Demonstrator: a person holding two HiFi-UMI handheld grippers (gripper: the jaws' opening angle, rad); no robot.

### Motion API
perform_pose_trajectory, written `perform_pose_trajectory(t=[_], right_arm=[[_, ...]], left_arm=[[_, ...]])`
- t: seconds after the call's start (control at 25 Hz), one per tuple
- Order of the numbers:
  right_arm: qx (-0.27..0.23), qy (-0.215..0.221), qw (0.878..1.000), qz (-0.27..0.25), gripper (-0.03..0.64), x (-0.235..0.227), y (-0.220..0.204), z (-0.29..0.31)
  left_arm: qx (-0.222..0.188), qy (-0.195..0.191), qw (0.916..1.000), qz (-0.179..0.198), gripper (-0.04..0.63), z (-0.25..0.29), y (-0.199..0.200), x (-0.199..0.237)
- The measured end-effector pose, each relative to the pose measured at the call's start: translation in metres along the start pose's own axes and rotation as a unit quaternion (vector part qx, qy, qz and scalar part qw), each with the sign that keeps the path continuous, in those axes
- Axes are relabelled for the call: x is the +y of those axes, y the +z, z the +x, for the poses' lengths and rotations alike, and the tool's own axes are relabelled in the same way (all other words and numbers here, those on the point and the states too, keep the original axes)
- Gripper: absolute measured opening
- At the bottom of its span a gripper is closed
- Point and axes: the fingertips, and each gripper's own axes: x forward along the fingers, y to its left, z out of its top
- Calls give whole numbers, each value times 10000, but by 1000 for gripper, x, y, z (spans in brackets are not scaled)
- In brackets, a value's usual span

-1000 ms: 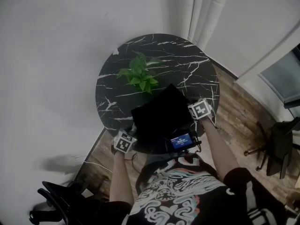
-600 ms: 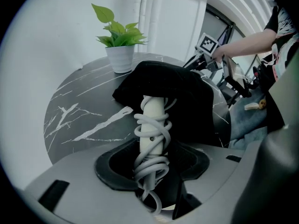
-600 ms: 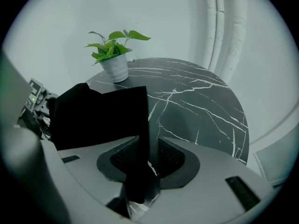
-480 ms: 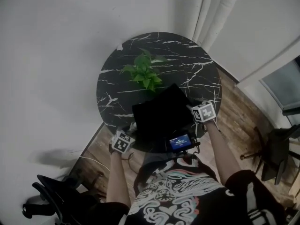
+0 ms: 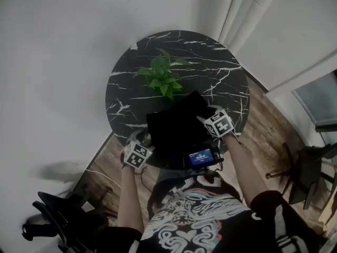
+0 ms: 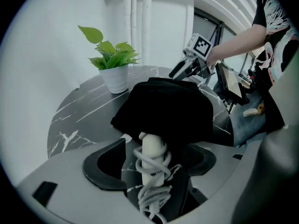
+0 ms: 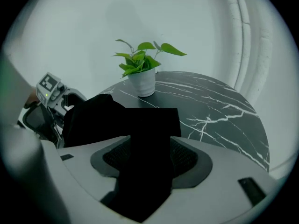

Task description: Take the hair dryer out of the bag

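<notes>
Mostly bare, the table (image 5: 221, 78) leaves open marble at upper right, beyond the plant (image 5: 160, 78). In the head view the bag (image 5: 176, 128) sits at its lower edge, hiding the dryer (image 6: 152, 146) except its cord-wrapped handle. Both grippers have just been opening. The left gripper (image 6: 153, 155) stands loose around that handle, and the right gripper (image 7: 150, 154) is released, with bag cloth between its jaws.

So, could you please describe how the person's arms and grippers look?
The left gripper and right gripper are light grey with dark curved jaws, each topped by a white cube bearing black square markers. The person wears a black short-sleeved shirt with a white swirl print; forearms are uncovered.
</notes>
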Motion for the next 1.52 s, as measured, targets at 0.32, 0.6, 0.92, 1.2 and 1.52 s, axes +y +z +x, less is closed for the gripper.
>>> perform_pose_trajectory(t=[0.32,0.6,0.92,1.2,1.52], right_arm=[[180,-90,9981,-574,214,8,-15,21],[399,-134,9972,-615,91,2,-17,18],[604,-401,9960,-527,34,-33,-30,3],[723,-693,9942,-391,34,-60,-37,-7],[626,-765,9951,-18,32,-65,-37,-7]], left_arm=[[-70,-168,9990,408,328,28,33,-11],[-131,-154,9993,320,324,42,52,-16],[-345,-341,9971,585,312,66,96,-30],[-428,-466,9959,650,304,78,118,-38],[-442,-439,9957,681,279,71,111,-36]])
